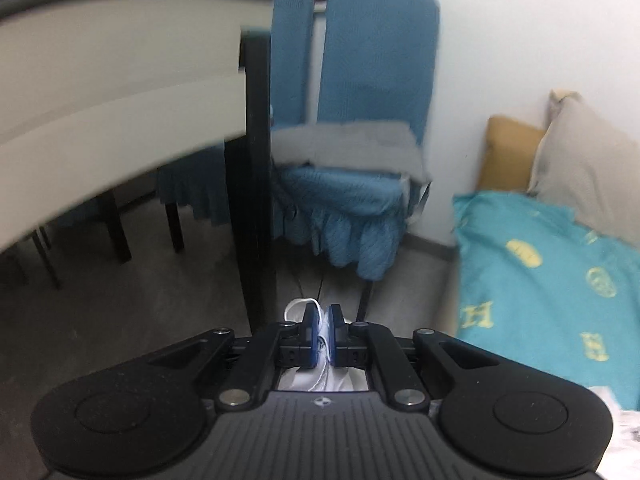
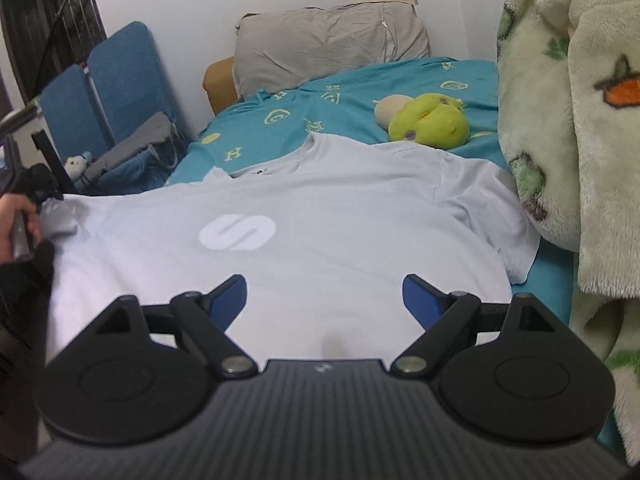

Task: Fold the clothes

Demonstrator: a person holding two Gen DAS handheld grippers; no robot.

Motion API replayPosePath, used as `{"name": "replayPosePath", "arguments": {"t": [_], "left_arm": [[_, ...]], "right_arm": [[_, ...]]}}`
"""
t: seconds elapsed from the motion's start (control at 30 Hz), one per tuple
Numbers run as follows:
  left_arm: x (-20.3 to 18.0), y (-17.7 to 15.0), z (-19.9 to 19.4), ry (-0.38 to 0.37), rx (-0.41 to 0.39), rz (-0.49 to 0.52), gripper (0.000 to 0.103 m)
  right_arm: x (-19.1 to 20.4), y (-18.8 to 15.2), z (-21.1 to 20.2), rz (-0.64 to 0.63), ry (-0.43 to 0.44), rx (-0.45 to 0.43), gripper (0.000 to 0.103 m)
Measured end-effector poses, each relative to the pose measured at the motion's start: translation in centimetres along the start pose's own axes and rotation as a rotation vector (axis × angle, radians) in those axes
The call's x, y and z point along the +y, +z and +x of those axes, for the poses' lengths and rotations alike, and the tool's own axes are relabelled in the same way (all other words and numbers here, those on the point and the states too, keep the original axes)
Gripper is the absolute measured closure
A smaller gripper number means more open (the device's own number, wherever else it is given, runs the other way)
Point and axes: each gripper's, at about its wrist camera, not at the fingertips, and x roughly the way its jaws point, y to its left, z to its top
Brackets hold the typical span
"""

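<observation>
A white T-shirt (image 2: 320, 216) with a pale logo lies spread face up on the teal bed sheet (image 2: 360, 92), neck toward the pillows. My right gripper (image 2: 325, 300) is open and empty, low over the shirt's lower middle. My left gripper (image 1: 323, 322) is shut on a fold of the white T-shirt (image 1: 325, 340), off the bed's left side; its view looks away at a chair and is blurred. In the right wrist view the left gripper (image 2: 24, 192) is at the shirt's left sleeve edge, held by a hand.
A green plush toy (image 2: 430, 120) lies on the sheet beyond the shirt's collar. A fleece blanket (image 2: 580, 140) is heaped along the right. Pillows (image 2: 328, 40) sit at the head. A blue chair (image 1: 360, 120) with grey cloth and a table leg (image 1: 256, 184) stand left of the bed.
</observation>
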Motion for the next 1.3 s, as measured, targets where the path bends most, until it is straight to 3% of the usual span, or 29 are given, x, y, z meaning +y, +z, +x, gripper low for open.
{"name": "replayPosePath", "arguments": {"t": [0.1,0.17,0.23,0.33,0.43,0.53,0.73,0.93,1.1,1.3], "left_arm": [[-0.1,-1.7,2.0,-0.052,0.05,-0.009,0.094],[0.0,-2.9,2.2,-0.073,0.076,0.004,0.082],[-0.2,-3.9,1.7,-0.096,0.096,0.034,0.057],[-0.2,-5.4,-1.1,-0.145,0.092,0.073,0.039],[-1.4,-6.9,-6.3,-0.197,0.071,0.135,0.022],[-2.6,-9.3,-13.3,-0.258,0.025,0.22,0.016],[-4.3,-15.0,-28.3,-0.334,-0.036,0.268,0.002],[-4.6,-22.2,-38.2,-0.454,-0.013,0.271,0.0],[-4.2,-26.3,-38.5,-0.495,0.07,0.299,0.0],[-4.6,-26.3,-35.5,-0.497,0.069,0.321,0.0]], "right_arm": [[-0.1,-0.1,0.9,-0.015,-0.015,0.006,0.016],[-0.1,-0.2,1.5,-0.023,-0.022,0.01,0.017],[-0.1,-0.3,1.9,-0.031,-0.025,0.015,0.017],[-0.2,-0.3,2.1,-0.036,-0.023,0.013,0.017],[-0.5,-0.1,1.5,-0.029,-0.027,-0.007,0.017],[-1.1,0.1,0.7,-0.014,-0.036,-0.027,0.017],[-3.3,0.5,-1.0,0.072,-0.059,-0.058,0.023],[-8.5,0.3,-0.7,0.355,-0.078,-0.044,0.024],[-13.5,-1.4,2.6,0.64,-0.13,-0.031,0.024],[-17.4,-2.5,6.1,0.8,-0.193,-0.08,0.023]]}}
